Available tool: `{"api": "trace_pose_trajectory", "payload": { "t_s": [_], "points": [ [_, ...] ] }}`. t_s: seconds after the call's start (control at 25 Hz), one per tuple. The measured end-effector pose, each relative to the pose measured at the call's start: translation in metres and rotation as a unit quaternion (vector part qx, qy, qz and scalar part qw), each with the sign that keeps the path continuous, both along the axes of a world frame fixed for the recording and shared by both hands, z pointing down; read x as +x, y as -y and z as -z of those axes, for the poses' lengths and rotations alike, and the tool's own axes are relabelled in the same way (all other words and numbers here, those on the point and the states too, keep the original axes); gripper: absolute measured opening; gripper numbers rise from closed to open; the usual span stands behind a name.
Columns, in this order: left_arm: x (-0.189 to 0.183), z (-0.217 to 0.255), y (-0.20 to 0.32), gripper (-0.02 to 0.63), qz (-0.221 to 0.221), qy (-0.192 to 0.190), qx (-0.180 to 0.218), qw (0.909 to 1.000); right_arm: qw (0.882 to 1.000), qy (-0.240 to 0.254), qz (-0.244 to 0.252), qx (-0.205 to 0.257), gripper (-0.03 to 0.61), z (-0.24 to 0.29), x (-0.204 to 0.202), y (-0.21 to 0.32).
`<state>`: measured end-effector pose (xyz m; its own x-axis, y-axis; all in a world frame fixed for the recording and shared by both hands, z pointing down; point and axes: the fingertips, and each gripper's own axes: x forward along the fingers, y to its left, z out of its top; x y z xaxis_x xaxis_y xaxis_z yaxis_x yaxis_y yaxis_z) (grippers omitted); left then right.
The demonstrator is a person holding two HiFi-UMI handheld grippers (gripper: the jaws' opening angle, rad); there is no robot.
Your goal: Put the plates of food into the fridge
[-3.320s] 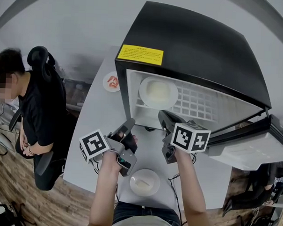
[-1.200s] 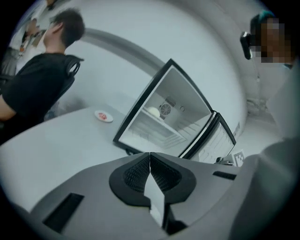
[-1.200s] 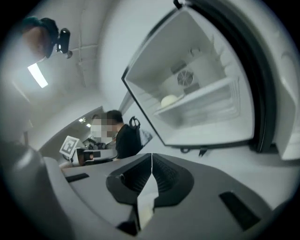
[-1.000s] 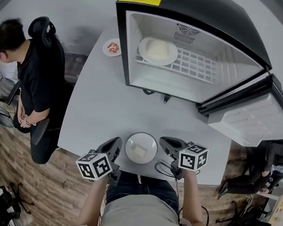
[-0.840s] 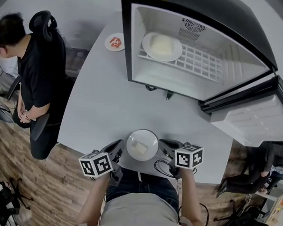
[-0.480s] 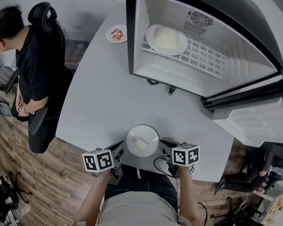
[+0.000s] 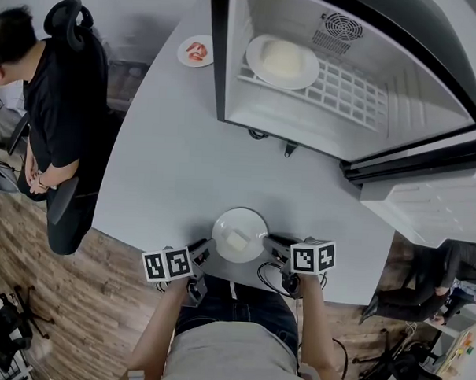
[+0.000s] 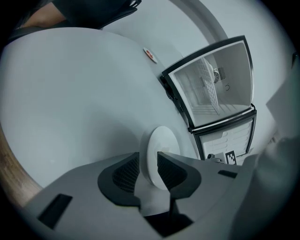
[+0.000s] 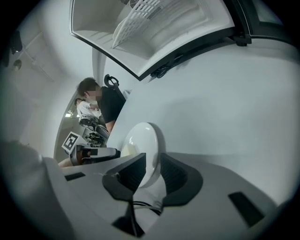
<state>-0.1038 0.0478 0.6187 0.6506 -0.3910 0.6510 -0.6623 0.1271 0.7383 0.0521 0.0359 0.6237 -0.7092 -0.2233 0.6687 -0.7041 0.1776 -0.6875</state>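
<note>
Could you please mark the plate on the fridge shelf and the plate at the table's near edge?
Shelf plate [image 7: 252, 54]: head view, bare left rim.
Near-edge plate [image 7: 241, 218]: head view, bare upper part of its well.

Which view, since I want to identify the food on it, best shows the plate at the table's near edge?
The head view: it looks down on the whole plate, with the pale food lying on it. Both gripper views show it from low beside it, foreshortened, with the food unclear.

Three plates [image 7: 252, 223] [image 7: 255, 50] [image 7: 185, 56]; two grippers [image 7: 203, 251] [image 7: 270, 243]; one fridge [image 7: 292, 121]; one table [image 7: 184, 167]; one chair [image 7: 68, 19]; one bystander [image 7: 57, 99].
</note>
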Motion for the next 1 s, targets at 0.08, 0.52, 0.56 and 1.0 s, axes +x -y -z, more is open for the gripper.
{"api": "trace_pose_trajectory", "payload": {
  "t_s": [0.08, 0.52, 0.56, 1.0],
  "points": [
    [0.002, -0.001, 0.0, 0.103, 0.003, -0.011, -0.006, 0.9999, 1.0, 0.009, -0.002, -0.004, 0.087, 0.0, -0.003, 0.0],
    [0.015, -0.005, -0.001, 0.103, 0.013, -0.053, -0.034, 0.9979, 0.995, 0.071, -0.055, -0.048, 0.098, 0.001, -0.011, 0.006],
    [0.015, -0.005, -0.001, 0.103, 0.016, -0.059, -0.038, 0.9974, 0.993, 0.079, -0.06, -0.057, 0.098, 0.001, -0.012, 0.005],
    [0.018, -0.009, -0.003, 0.101, 0.019, -0.076, -0.055, 0.9954, 0.987, 0.097, -0.088, -0.091, 0.097, -0.002, -0.013, 0.005]
  ]
}}
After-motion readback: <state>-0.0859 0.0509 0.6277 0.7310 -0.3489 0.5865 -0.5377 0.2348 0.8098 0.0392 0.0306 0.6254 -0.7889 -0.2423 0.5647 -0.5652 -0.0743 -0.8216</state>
